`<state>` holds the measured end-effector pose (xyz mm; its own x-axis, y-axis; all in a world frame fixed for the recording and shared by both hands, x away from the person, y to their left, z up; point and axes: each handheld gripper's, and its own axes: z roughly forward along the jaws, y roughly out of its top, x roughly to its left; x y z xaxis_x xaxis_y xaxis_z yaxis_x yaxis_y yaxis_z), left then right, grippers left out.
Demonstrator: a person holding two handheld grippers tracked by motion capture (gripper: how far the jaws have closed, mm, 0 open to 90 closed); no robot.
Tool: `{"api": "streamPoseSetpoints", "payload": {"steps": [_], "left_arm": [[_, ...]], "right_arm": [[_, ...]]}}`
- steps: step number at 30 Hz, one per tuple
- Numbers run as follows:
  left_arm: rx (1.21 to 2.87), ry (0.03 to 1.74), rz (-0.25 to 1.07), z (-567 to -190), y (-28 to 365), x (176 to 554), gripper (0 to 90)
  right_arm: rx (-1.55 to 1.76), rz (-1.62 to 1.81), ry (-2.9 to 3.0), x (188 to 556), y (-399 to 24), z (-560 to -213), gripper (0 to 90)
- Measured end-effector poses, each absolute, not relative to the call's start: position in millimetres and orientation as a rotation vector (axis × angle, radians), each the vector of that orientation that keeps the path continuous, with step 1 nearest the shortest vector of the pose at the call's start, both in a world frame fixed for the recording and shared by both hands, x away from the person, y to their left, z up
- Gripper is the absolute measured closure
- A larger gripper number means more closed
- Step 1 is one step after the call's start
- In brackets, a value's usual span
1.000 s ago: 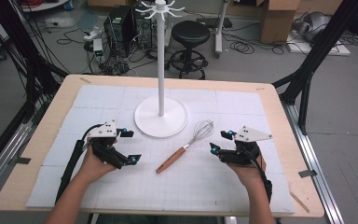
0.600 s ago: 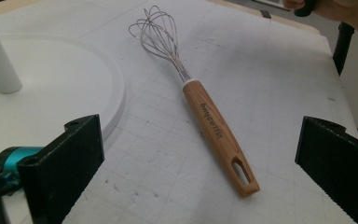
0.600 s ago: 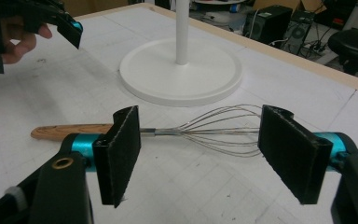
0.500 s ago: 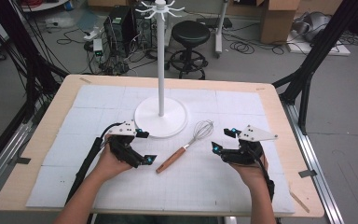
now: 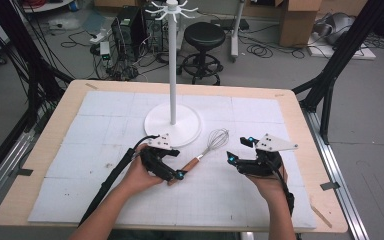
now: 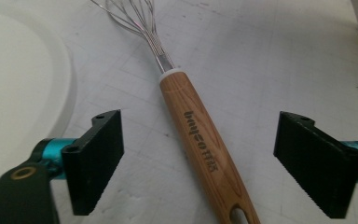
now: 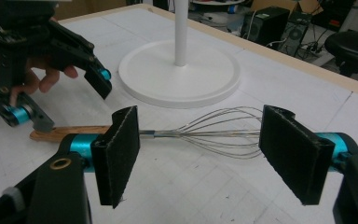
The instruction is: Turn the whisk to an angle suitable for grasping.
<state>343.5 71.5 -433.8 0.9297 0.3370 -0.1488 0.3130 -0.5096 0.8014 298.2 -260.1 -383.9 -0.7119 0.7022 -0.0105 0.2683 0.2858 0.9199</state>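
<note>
A whisk [image 5: 205,150] with a wooden handle [image 6: 196,130] and a wire head [image 7: 219,133] lies flat on the white mat, in front of the white hook stand [image 5: 172,125]. My left gripper [image 5: 176,176] is low over the handle's end. Its jaws straddle the handle [image 5: 192,162] with a clear gap on each side. They have just been closing, and the pads do not touch the wood. My right gripper [image 5: 240,150] stands open just right of the wire head, with nothing between its pads. From the right gripper view, the left gripper [image 7: 72,105] sits at the handle's far end.
The stand's round base [image 7: 179,70] lies just behind the whisk, its pole rising to a ring of hooks [image 5: 172,7]. The base edge [image 6: 18,79] is close to my left jaw. A wooden table rim [image 5: 305,135] frames the mat. A stool [image 5: 205,35] and cables lie beyond.
My left hand has moved right across the mat and now straddles the whisk handle's end. Its jaws look slightly narrower. The right hand and the whisk have stayed put.
</note>
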Motion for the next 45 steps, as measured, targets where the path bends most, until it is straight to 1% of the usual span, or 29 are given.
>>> {"api": "streamPoseSetpoints", "payload": {"steps": [3,4,5,8,9,11,12,13,14,21,26,33,37,41,45], "left_arm": [[2.156,0.476,0.04,-437,66,344,27.8],[2.157,0.486,0.043,-437,65,344,34.2],[2.161,0.489,0.047,-438,64,344,34.2],[2.203,0.496,0.073,-440,61,343,41.6],[2.216,0.487,0.067,-441,61,343,44.6],[2.224,0.474,0.041,-443,59,342,47.7],[2.231,0.452,0.027,-444,58,341,52.0],[2.237,0.443,0.046,-444,57,339,54.6],[2.249,0.434,0.062,-444,56,338,55.1],[2.258,0.438,0.058,-442,57,338,57.2],[2.284,0.413,0.032,-440,63,339,61.2],[2.338,0.376,0.032,-436,70,337,65.3],[2.336,0.353,0.011,-435,74,336,67.6],[2.336,0.325,0.046,-433,78,334,69.5],[2.325,0.326,0.026,-433,83,335,70.0]], "right_arm": [[0.867,1.418,2.145,298,-260,-383,28.2],[0.864,1.417,2.146,298,-260,-383,28.3],[0.864,1.417,2.146,298,-260,-383,28.3],[0.857,1.417,2.146,299,-259,-383,28.3],[0.861,1.416,2.15,299,-259,-384,28.3],[0.856,1.412,2.151,299,-259,-384,28.3],[0.856,1.409,2.153,299,-259,-384,28.3],[0.859,1.411,2.153,298,-259,-383,28.4],[0.859,1.413,2.151,298,-259,-383,28.4],[0.86,1.412,2.145,298,-259,-382,28.6],[0.858,1.412,2.142,297,-260,-381,28.6],[0.862,1.418,2.132,296,-261,-380,28.7],[0.859,1.416,2.13,295,-262,-379,28.7],[0.861,1.415,2.126,294,-264,-379,28.7],[0.863,1.416,2.122,293,-264,-379,28.7]]}}
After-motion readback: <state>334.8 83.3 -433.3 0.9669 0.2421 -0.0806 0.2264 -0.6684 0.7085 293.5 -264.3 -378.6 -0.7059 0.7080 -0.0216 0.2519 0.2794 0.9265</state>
